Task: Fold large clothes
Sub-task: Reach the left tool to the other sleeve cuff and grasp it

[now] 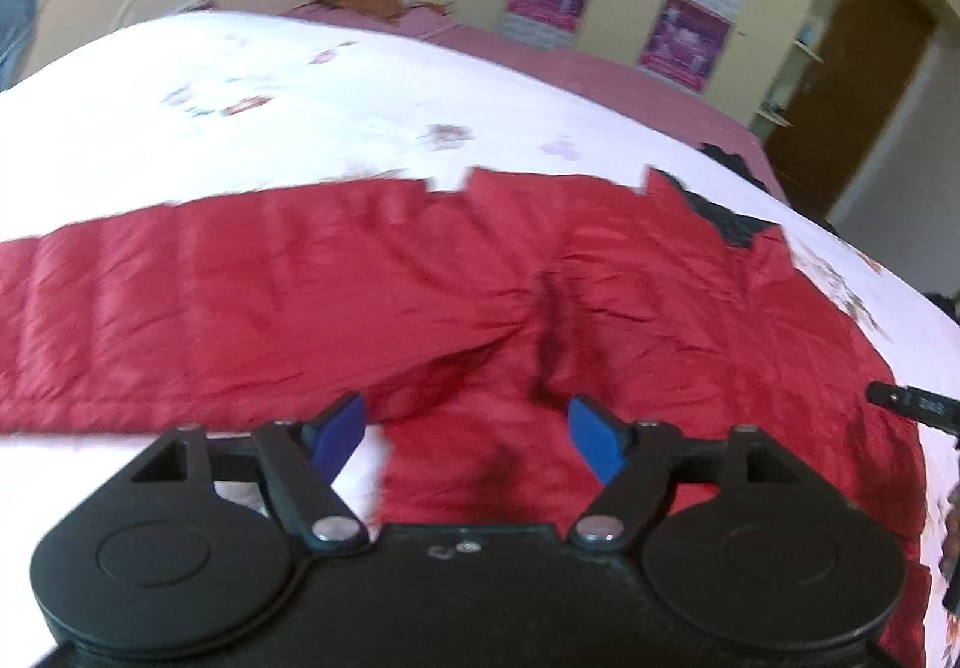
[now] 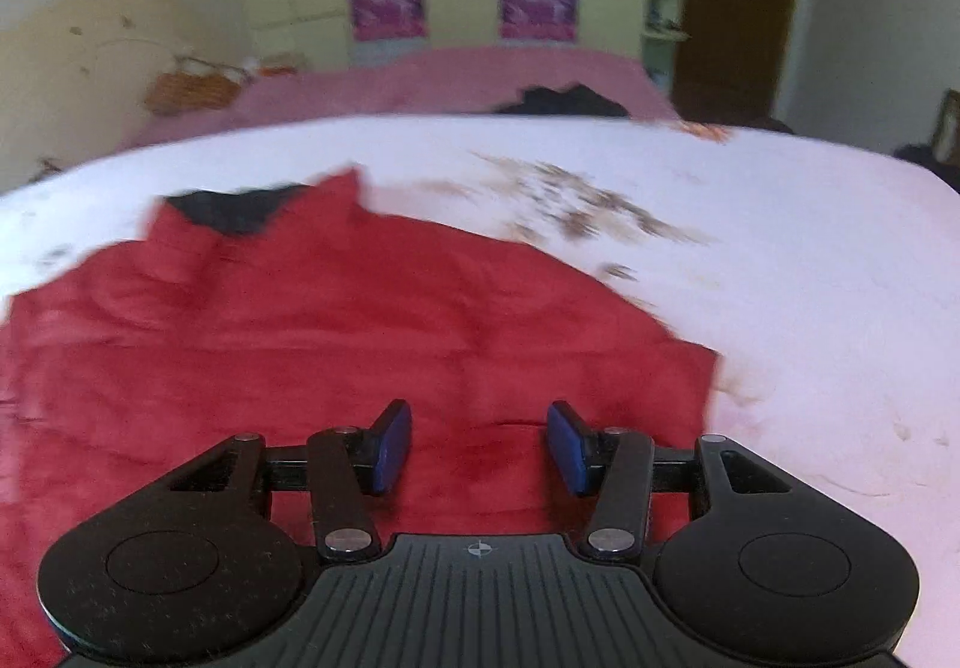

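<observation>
The red jacket [image 1: 420,278] lay spread on the white bedspread [image 1: 270,86], one sleeve stretched out flat, its dark collar lining at the far edge. Both tools were released: the left gripper [image 1: 465,443] stood wide with nothing between its pads, and the right gripper [image 2: 477,449] hung half open above the cloth, gripping nothing. The quilted shell looked light, puffy and slick, likely to slide and spring back, so a seam, hem or cuff seemed the surest place to pinch

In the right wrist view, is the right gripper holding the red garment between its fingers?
No: the right gripper stands open above the red garment, with no cloth pinched between its blue pads.
</observation>
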`<action>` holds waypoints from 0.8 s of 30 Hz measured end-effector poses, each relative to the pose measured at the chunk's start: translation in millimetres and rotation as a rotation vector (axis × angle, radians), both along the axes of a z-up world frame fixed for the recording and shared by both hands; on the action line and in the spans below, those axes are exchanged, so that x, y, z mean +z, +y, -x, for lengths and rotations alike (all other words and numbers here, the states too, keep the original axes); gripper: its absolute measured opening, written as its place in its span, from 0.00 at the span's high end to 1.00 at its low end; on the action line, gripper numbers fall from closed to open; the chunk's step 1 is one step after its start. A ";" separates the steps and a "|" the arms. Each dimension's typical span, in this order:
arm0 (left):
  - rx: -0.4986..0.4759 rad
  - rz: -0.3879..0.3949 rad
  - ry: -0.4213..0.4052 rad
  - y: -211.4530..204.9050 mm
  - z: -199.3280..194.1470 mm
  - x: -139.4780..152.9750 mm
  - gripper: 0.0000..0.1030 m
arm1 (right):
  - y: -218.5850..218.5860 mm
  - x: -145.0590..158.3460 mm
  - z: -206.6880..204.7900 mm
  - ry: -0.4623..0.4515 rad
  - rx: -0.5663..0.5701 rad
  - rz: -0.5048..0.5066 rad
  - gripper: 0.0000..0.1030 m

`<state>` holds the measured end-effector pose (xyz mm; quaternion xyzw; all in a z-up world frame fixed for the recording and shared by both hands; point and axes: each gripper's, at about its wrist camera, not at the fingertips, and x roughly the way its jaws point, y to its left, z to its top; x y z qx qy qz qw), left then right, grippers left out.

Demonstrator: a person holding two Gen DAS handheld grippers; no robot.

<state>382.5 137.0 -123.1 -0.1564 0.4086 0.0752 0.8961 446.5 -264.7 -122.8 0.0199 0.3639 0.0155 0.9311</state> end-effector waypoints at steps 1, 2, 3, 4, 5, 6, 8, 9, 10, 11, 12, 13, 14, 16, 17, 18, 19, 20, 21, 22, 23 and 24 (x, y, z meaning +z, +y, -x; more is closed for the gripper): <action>0.022 0.005 0.009 6.8 4.6 -0.5 0.28 | 10.1 1.9 3.6 -0.003 0.031 -0.009 0.51; 0.044 0.010 0.015 13.4 9.3 -0.9 0.28 | 22.5 3.3 7.7 -0.003 0.065 -0.015 0.51; 0.065 0.015 0.020 20.4 14.5 -1.2 0.28 | 32.2 3.8 10.4 -0.001 0.092 -0.021 0.51; 0.088 0.020 0.024 28.1 20.1 -1.4 0.28 | 43.5 3.8 13.9 0.001 0.120 -0.030 0.51; 0.112 0.025 0.029 35.6 25.6 -1.6 0.28 | 52.7 3.7 16.2 0.003 0.141 -0.040 0.51; 0.132 0.030 0.031 42.7 30.2 -1.6 0.28 | 61.3 3.5 18.1 0.004 0.159 -0.047 0.51; 0.177 0.047 0.030 57.1 41.5 -1.6 0.28 | 80.2 2.2 19.9 0.004 0.195 -0.058 0.51; 0.199 0.053 0.030 64.4 47.3 -1.8 0.28 | 88.5 2.0 21.1 0.006 0.212 -0.060 0.51; 0.219 0.057 0.030 71.0 52.8 -1.7 0.28 | 96.6 1.6 21.2 0.006 0.228 -0.060 0.51; 0.237 0.061 0.029 76.9 57.6 -1.9 0.28 | 105.6 1.0 21.3 0.004 0.246 -0.059 0.51; 0.252 0.063 0.029 82.3 61.7 -1.9 0.28 | 113.5 0.9 21.1 0.004 0.262 -0.056 0.51; 0.269 0.066 0.029 87.6 66.2 -2.1 0.28 | 121.1 0.6 21.3 0.005 0.277 -0.051 0.51; 0.287 0.071 0.029 93.0 70.6 -2.3 0.28 | 129.9 -0.8 20.7 0.006 0.293 -0.045 0.51; 0.321 0.088 0.027 104.9 78.7 -3.3 0.28 | 144.5 -2.1 20.2 0.007 0.317 -0.040 0.51; 0.341 0.095 0.026 110.5 83.2 -3.9 0.28 | 151.8 -2.9 19.4 0.008 0.328 -0.040 0.51; 0.364 0.103 0.025 117.2 88.0 -4.7 0.28 | 159.2 -3.9 18.4 0.009 0.338 -0.041 0.51; 0.389 0.115 0.023 123.6 93.6 -6.1 0.28 | 165.8 -4.8 17.4 0.009 0.346 -0.042 0.51; 0.418 0.129 0.021 131.4 98.8 -7.7 0.28 | 174.1 -5.4 17.1 0.010 0.355 -0.041 0.51; 0.444 0.141 0.021 138.3 102.8 -9.3 0.29 | 180.9 -6.8 15.8 0.011 0.365 -0.040 0.51; 0.474 0.156 0.018 146.7 107.4 -11.4 0.29 | 188.2 -8.6 14.7 0.014 0.374 -0.036 0.51; 0.503 0.173 0.014 155.4 112.4 -13.6 0.30 | 195.0 -10.8 13.6 0.016 0.382 -0.032 0.51; 0.529 0.187 0.009 163.7 116.9 -15.5 0.31 | 200.9 -13.0 12.6 0.020 0.389 -0.028 0.51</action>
